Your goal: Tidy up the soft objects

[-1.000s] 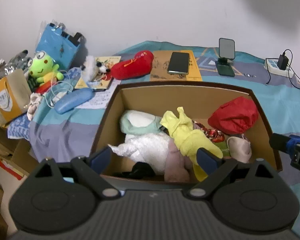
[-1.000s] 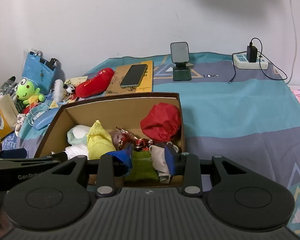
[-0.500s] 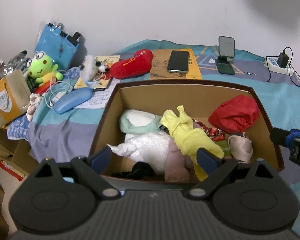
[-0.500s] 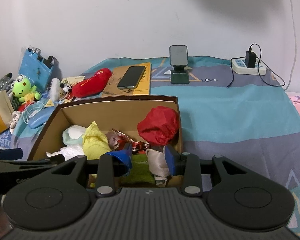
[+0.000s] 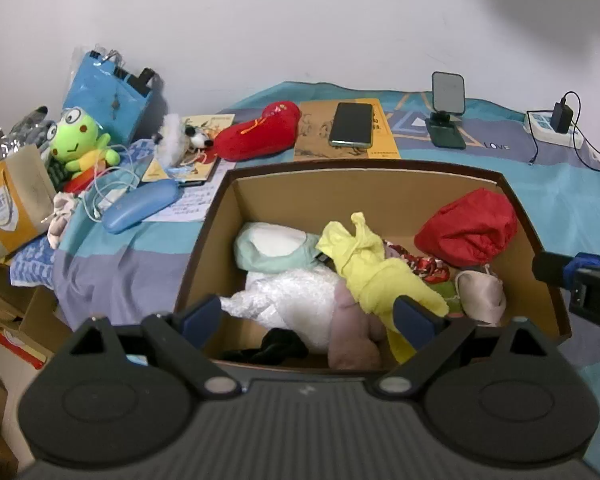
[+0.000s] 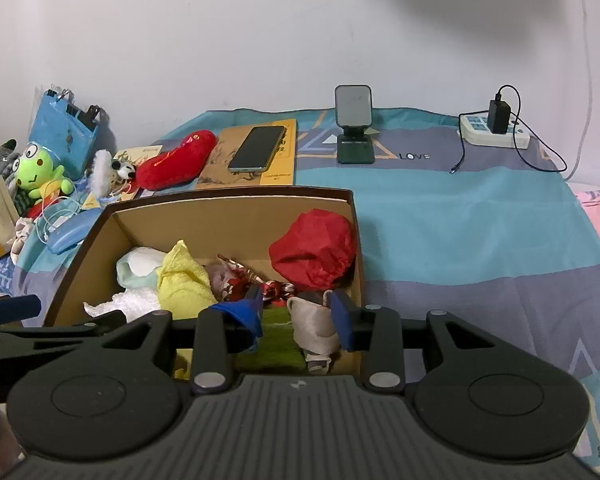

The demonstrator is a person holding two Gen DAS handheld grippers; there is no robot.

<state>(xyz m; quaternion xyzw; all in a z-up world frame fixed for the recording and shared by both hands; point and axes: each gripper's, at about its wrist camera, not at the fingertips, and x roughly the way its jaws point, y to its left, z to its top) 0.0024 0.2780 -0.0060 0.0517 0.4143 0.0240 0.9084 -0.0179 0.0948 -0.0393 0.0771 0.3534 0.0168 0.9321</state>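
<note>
The right gripper [image 6: 296, 312] hangs over the near right corner of the box [image 6: 352, 216], fingers set narrow with a gap between them. Nothing is pinched: the beige pouch [image 6: 314, 320] sits in that gap, low in the box, and I cannot tell if a finger touches it. It is a small, crumpled, satiny bundle, lying just ahead of and below the fingertips, so a short drop would bring the fingers round it. A green cloth [image 6: 278, 334] lies beside it, to the left.

The left gripper [image 5: 308, 312] hovers at the near left edge, spread wide and empty. Straight ahead of it lie a white fluffy wad [image 5: 288, 300] and a dull pink lump [image 5: 352, 332], with a black scrap [image 5: 280, 346] at the near wall.

Further in, a yellow cloth [image 5: 364, 268] runs diagonally, its knotted end pointing to the far wall; a mint and white piece [image 5: 272, 246] lies to its left. A red bag [image 5: 468, 224] leans in the far right corner, nearer the right gripper.

Beyond the box, still loose on the bed, lie a red plush [image 5: 260, 136], its long axis slanting up to the right, a small panda [image 5: 180, 140] and a frog [image 5: 80, 140]. All are far left, nearer the left gripper.
</note>
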